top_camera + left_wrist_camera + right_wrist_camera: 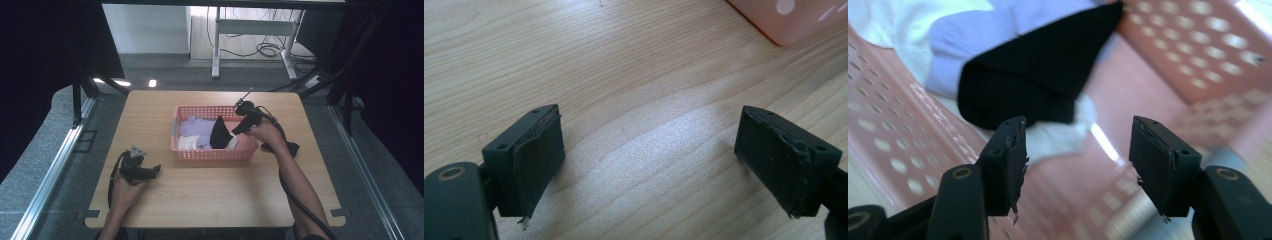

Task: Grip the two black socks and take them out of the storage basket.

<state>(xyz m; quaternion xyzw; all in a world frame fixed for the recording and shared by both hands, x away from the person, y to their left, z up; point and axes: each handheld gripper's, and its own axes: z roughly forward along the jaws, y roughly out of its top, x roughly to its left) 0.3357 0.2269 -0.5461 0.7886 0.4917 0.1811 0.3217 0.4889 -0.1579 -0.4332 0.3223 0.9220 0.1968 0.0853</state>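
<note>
A pink perforated basket point(212, 155) stands in the middle of the wooden table point(200, 195). Inside lie a black cloth point(219, 133), a lilac cloth point(196, 127) and a white cloth point(188, 143). My right gripper point(236, 131) hangs over the basket's right end, open with nothing between its jaws. In the right gripper view the black cloth point(1043, 70) lies just beyond the fingertips point(1009, 150), on the lilac cloth point(963, 35) and white cloth point(1058, 137). My left gripper point(156, 170) rests open on the table, left of the basket; its pads point(536, 160) stand wide apart over bare wood.
The basket's corner point(789, 22) shows at the top right of the left gripper view. A dark object point(290, 148) lies on the table behind my right wrist. Cables trail from both grippers. A white desk frame point(250, 30) stands on the floor beyond the table.
</note>
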